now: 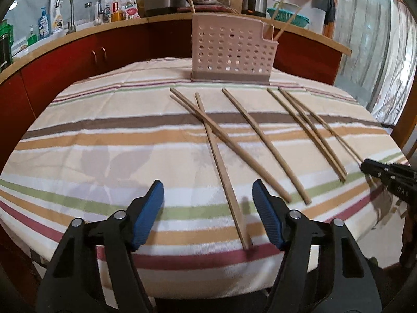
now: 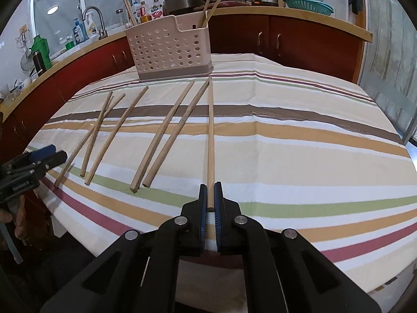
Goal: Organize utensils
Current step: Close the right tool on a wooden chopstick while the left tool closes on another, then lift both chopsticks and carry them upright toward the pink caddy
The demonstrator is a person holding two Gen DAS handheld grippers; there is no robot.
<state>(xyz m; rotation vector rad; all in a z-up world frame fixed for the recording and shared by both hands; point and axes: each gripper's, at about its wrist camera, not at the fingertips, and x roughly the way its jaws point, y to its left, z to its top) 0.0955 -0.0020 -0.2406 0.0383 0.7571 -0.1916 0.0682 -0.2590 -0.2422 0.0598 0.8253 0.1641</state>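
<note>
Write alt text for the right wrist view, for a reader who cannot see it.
The right tool is shut on one chopstick, which points toward a perforated pink utensil holder on the striped tablecloth. Five more chopsticks lie loose to its left, two of them crossed, and the left tool shows at the left edge. A kitchen counter runs behind.

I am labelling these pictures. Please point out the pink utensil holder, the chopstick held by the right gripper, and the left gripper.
pink utensil holder point(image 2: 166, 49): right wrist view, perforated front wall.
held chopstick point(image 2: 210, 140): right wrist view, middle of shaft.
left gripper point(image 1: 208, 208): left wrist view, midway between open fingertips.
</note>
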